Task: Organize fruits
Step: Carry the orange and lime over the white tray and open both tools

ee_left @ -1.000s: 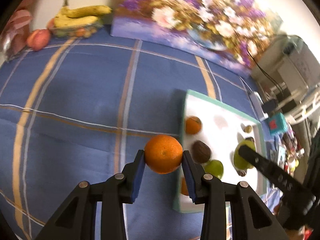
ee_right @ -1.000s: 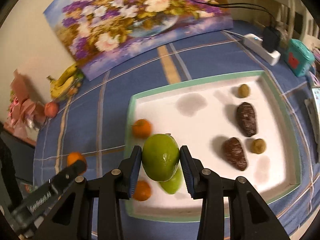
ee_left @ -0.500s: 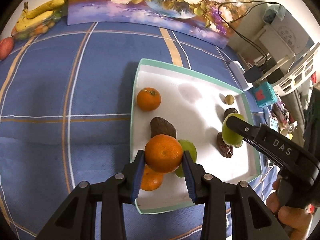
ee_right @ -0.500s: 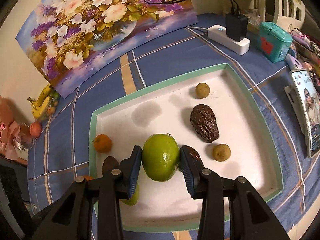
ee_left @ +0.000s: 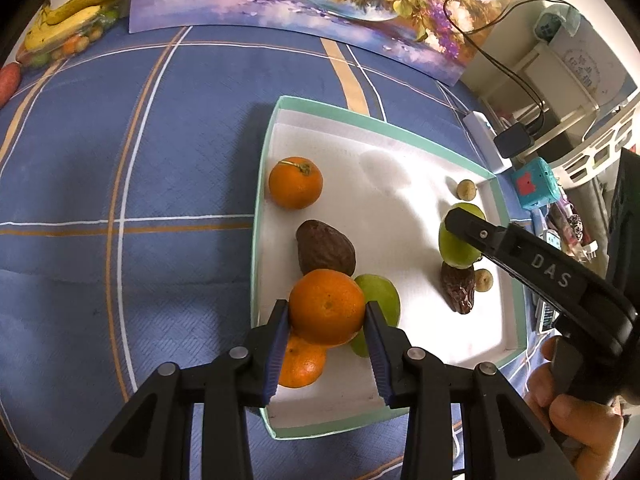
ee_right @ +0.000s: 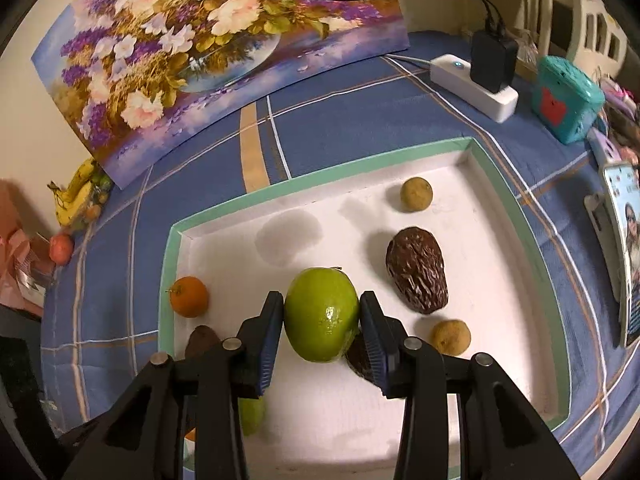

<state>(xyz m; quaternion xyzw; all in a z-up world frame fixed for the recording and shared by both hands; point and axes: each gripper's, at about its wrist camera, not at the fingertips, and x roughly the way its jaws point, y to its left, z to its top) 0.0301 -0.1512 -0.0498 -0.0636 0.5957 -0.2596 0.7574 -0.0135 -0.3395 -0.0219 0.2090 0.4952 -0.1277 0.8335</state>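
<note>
Above tray (ee_left: 262, 200), both tongs angled downward

Both handheld grippers point steeply downward, each clamped on a piece of fruit — the left gripper (ee_left: 327, 316) pinches an orange (ee_left: 327, 306) between its blue pads, the right gripper (ee_right: 322, 322) a green fruit (ee_right: 322, 314). In the left wrist view, the right gripper's black finger reaches in from the right edge — the person's hand (ee_left: 576, 416) wrapped around its handle, fingers curled at the lower right.
</note>
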